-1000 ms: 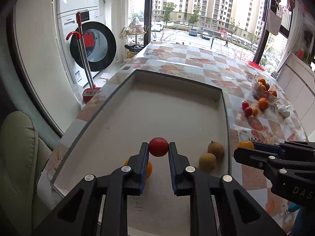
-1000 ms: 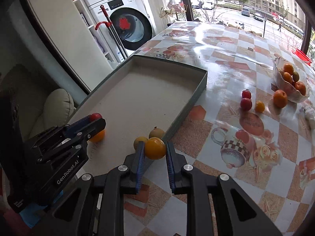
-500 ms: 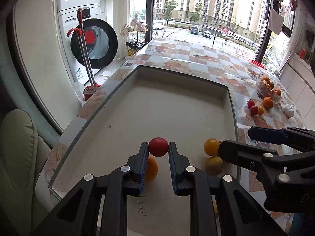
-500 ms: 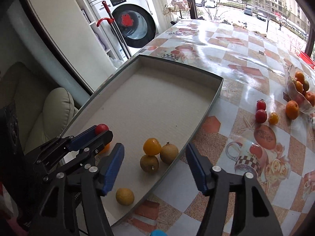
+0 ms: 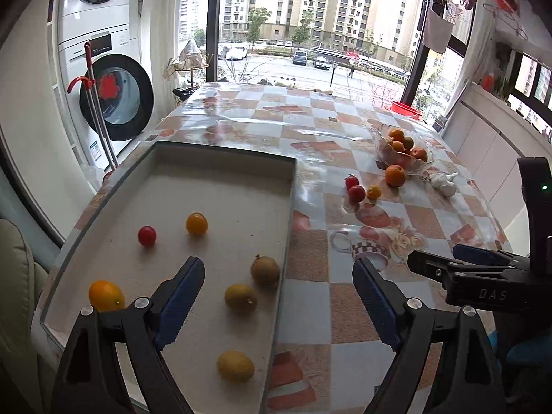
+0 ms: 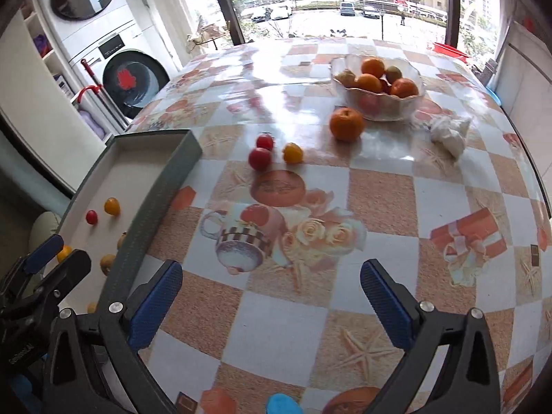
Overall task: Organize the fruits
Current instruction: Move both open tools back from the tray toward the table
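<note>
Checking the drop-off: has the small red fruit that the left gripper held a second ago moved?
Yes. The small red fruit has left the fingers of the left gripper, whose jaws are opening, and lies on the tray floor beside an orange fruit.

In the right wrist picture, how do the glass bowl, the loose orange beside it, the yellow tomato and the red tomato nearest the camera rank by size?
1. Glass bowl
2. Loose orange
3. Red tomato and yellow tomato: they look nearly alike, the red perhaps slightly bigger, but it also sits a little nearer the camera, so I won't rank them.
</note>
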The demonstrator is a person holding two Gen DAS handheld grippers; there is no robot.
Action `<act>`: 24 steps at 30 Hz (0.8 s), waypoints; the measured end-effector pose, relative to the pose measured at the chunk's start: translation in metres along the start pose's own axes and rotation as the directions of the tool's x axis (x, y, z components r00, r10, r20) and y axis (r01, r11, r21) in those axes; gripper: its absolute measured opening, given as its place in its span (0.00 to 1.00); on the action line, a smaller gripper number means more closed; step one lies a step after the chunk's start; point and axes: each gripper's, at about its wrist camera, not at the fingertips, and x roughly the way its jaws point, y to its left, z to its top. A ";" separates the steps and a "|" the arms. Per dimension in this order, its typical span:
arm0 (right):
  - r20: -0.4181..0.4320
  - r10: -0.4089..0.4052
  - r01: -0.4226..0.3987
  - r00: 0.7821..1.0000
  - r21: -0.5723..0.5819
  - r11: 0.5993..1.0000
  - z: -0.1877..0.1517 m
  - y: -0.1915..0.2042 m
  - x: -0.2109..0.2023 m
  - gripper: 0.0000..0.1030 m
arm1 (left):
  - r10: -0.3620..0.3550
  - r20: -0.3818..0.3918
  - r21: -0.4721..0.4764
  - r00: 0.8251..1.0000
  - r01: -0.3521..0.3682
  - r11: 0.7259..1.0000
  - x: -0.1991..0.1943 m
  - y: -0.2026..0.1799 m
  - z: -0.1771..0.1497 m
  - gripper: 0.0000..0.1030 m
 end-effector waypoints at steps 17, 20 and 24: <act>0.051 -0.292 0.285 0.955 0.107 0.953 -0.032 -0.111 -0.009 1.00 | 0.101 -0.110 0.154 0.989 -0.083 0.985 0.085 -0.075 -0.014 0.86; 0.063 -0.292 0.284 0.954 0.106 0.953 -0.033 -0.111 -0.007 1.00 | 0.138 -0.106 0.127 0.985 -0.124 0.984 0.089 -0.066 -0.009 0.86; 0.083 -0.293 0.285 0.952 0.104 0.953 -0.037 -0.110 -0.008 1.00 | 0.115 -0.130 0.100 0.985 -0.102 0.990 0.093 -0.072 -0.007 0.94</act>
